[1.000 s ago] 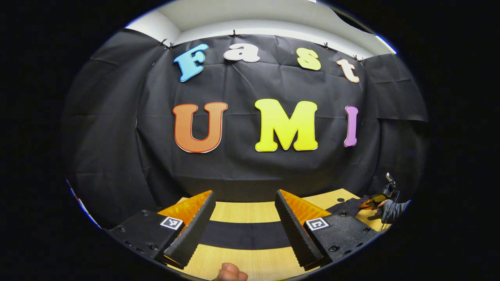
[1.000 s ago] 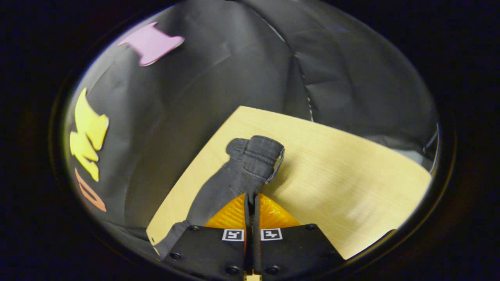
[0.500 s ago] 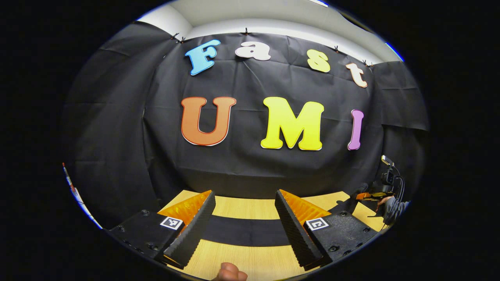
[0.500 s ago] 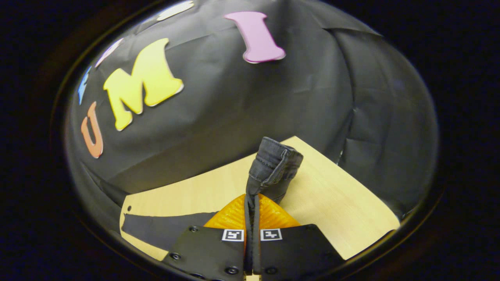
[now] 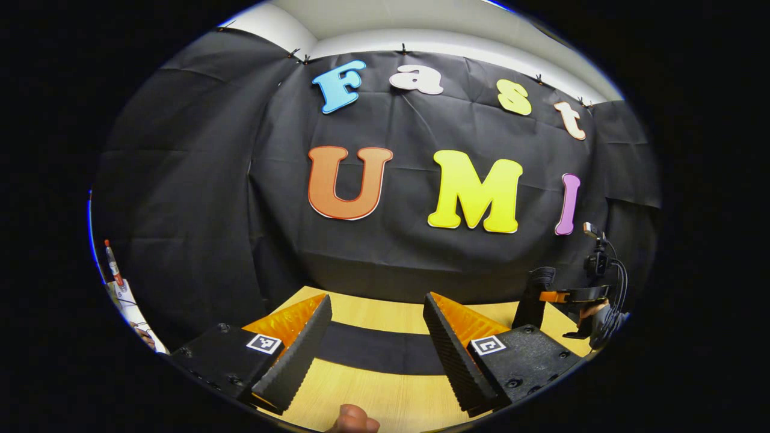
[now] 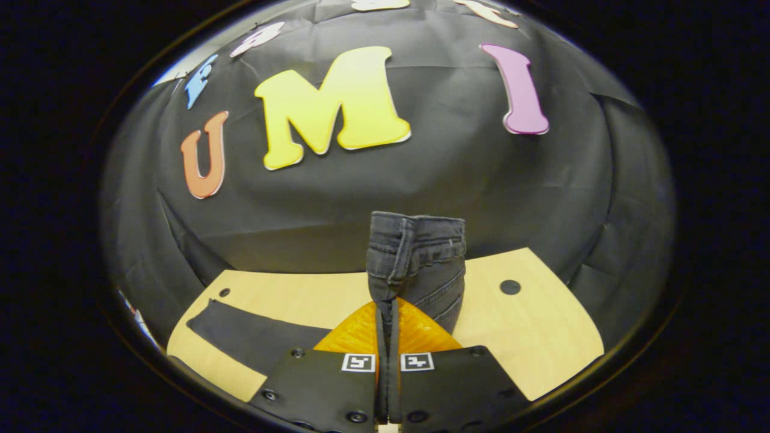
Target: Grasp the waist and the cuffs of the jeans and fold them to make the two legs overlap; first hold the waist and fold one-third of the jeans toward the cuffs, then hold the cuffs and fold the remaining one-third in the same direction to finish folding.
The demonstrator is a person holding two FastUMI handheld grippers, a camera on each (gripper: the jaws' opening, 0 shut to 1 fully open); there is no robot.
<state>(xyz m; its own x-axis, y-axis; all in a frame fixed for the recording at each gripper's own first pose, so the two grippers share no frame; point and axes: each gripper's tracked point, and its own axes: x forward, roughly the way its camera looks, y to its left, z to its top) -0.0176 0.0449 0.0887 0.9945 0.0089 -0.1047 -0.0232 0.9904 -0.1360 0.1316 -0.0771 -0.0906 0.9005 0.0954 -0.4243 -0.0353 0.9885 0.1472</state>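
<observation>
Right gripper (image 6: 388,313) on stitched denim waist (image 6: 418,252)

**Room over the table, cloth close behind**

The left gripper (image 5: 376,343) stands with its fingers wide apart; between them only a flat dark trouser leg (image 5: 379,352) crosses the table (image 5: 385,400). The black wall cloth (image 5: 198,198) hangs right at the table's far edge. Toward the right edge, the right gripper (image 6: 387,313) lifts the bunched jeans waist (image 6: 421,258) upright above the table. Bare wood lies on both sides of the waist, near a round hole (image 6: 510,287).
</observation>
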